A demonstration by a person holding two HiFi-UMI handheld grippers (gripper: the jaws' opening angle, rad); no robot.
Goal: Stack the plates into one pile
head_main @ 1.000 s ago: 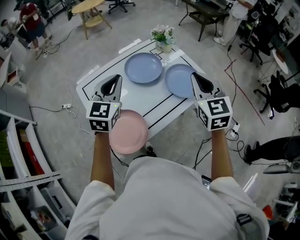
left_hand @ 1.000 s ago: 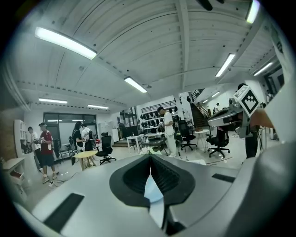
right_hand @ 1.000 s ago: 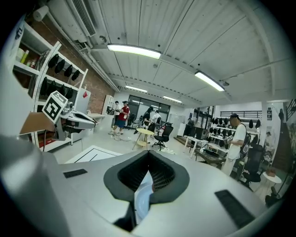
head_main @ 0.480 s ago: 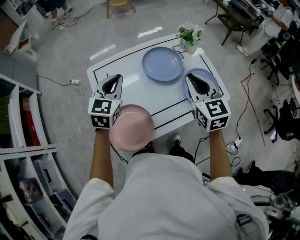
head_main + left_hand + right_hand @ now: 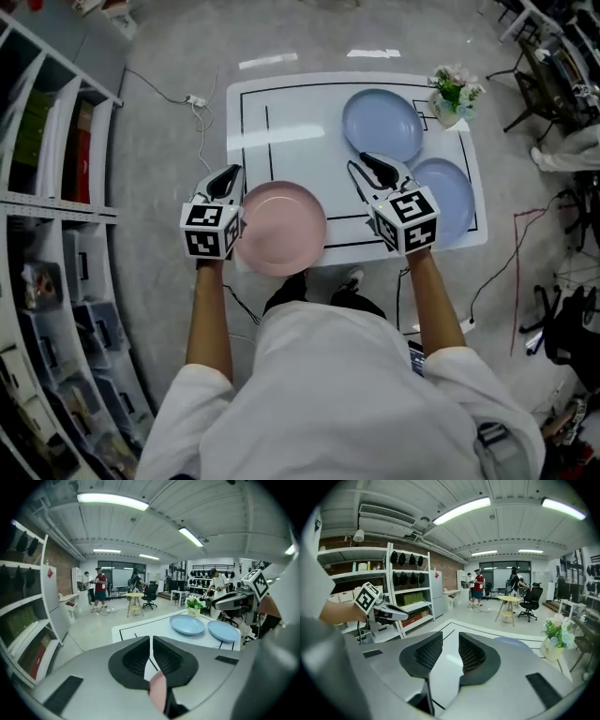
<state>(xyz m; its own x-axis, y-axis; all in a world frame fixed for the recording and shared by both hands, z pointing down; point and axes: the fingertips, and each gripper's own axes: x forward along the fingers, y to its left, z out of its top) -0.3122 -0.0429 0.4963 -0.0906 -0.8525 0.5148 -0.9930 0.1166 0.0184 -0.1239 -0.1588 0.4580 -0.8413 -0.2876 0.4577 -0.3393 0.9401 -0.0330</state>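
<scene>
Head view: the left hand-held gripper (image 5: 225,178) is clamped on the rim of the pink plate (image 5: 281,228), which sits over the near edge of the white counter (image 5: 300,122). The far blue plate (image 5: 382,125) and the near blue plate (image 5: 450,199) lie just beside each other to the right, by a flower pot (image 5: 450,92). The right hand-held gripper (image 5: 367,167) is over the counter between the pink plate and the near blue plate.

Left gripper view: the jaws are together, with a pink sliver of plate pinched low between them.

Right gripper view: the jaws stand apart, having just been opening, and only bare counter shows between them.
</scene>
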